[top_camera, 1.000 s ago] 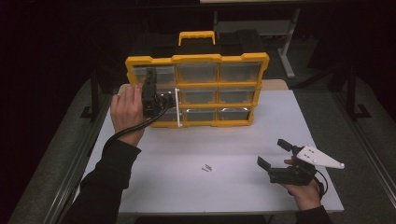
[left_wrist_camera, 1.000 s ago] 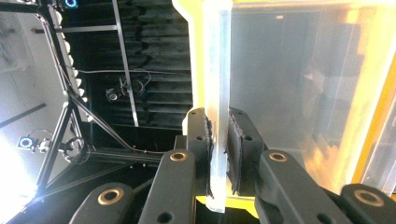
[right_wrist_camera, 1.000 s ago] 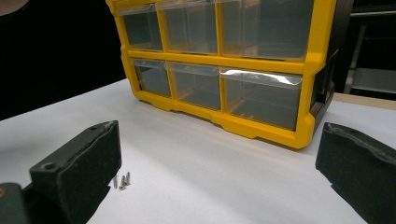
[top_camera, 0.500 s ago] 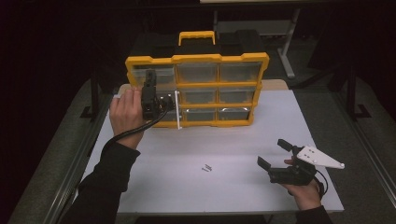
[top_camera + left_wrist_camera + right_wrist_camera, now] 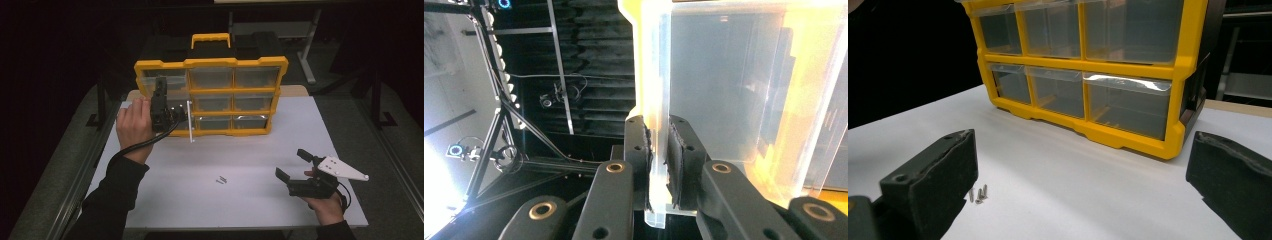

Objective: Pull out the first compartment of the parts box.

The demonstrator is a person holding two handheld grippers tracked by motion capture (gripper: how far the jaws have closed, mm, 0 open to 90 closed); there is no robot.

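- The left gripper (image 5: 176, 113) pinches the front lip of a clear plastic drawer (image 5: 186, 120) at the lower left of a yellow organiser (image 5: 212, 95) that stands upright at the far side of the white desk (image 5: 250, 200).
- In the left gripper view, both black pads (image 5: 681, 165) press on the drawer's translucent front wall (image 5: 655, 100), one on each face.
- The drawer juts out of its slot toward the person, its white front edge standing proud of the yellow frame.
- The right gripper (image 5: 296, 165) rests low near the desk's front right corner, jaws spread wide and holding nothing.
- A few small metal screws (image 5: 220, 179) lie loose on the desk between the two hands, well apart from the organiser; the right gripper view shows them (image 5: 977, 194) just beside its left jaw.
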